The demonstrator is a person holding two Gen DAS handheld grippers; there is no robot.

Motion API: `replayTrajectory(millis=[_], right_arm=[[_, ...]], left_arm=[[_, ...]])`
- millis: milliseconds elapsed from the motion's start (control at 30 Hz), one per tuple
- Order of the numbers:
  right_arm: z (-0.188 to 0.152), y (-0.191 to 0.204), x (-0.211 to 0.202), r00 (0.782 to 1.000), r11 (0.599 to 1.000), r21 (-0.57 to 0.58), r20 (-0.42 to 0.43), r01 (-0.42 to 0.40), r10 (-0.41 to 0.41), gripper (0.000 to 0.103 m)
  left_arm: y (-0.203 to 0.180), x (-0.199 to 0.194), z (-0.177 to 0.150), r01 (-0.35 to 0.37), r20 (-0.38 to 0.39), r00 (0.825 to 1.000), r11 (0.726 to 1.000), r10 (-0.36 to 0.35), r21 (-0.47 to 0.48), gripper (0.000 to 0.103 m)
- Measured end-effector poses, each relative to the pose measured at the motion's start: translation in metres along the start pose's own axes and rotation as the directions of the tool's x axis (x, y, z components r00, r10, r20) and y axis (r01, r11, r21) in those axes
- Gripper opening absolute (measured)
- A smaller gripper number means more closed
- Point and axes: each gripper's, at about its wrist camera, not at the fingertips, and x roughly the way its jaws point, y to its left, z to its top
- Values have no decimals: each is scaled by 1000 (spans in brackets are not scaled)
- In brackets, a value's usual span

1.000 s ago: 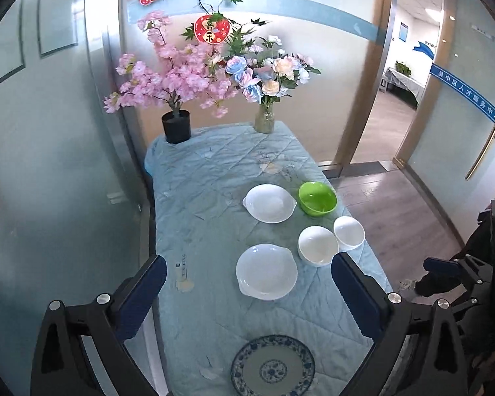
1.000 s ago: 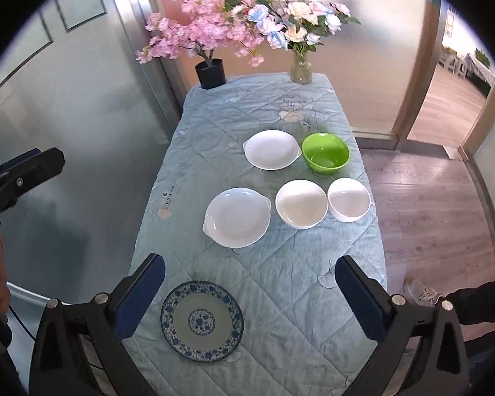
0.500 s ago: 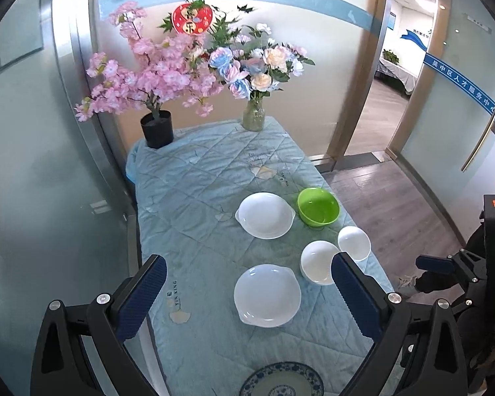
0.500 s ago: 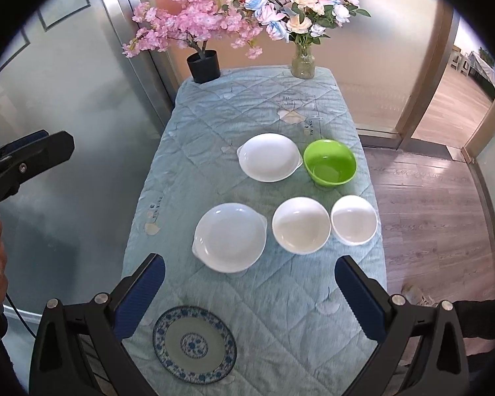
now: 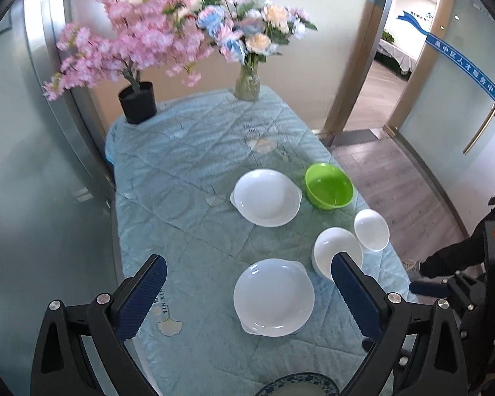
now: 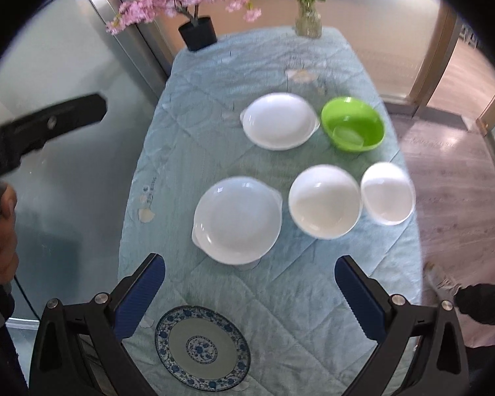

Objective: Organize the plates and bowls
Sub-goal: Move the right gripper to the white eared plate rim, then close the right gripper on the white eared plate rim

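I hold my left gripper and right gripper spread wide and empty above the table. The blue-patterned plate lies nearest; two white plates, two white bowls and a green bowl sit farther out.

The right claw hangs above the counter, its jaws wide apart and empty; a blue patterned plate lies just below it; ahead are a white handled dish, two white bowls, a green bowl.
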Motion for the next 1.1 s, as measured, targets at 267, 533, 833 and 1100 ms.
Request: replayTrajectory(millis=[267,533,833,1100], right_arm=[[-16,-6,44,997,999,47,-76,-22,25,102],[-27,5,85,991,998,31,-127,-48,52,102],[-50,-11,128,985,988,138,-146,-72,92,99],[-46,-23,149,994,970,242,-104,-15,42,89]], left_arm=[[10,63,-10,22,-74,997,1000,-21,13,99],[24,121,-24,71,-148,987,998,-70,1,97],[28,185,-36,125,-232,965,992,-122,-4,94],[33,233,-45,181,-309,934,983,-181,-29,77]])
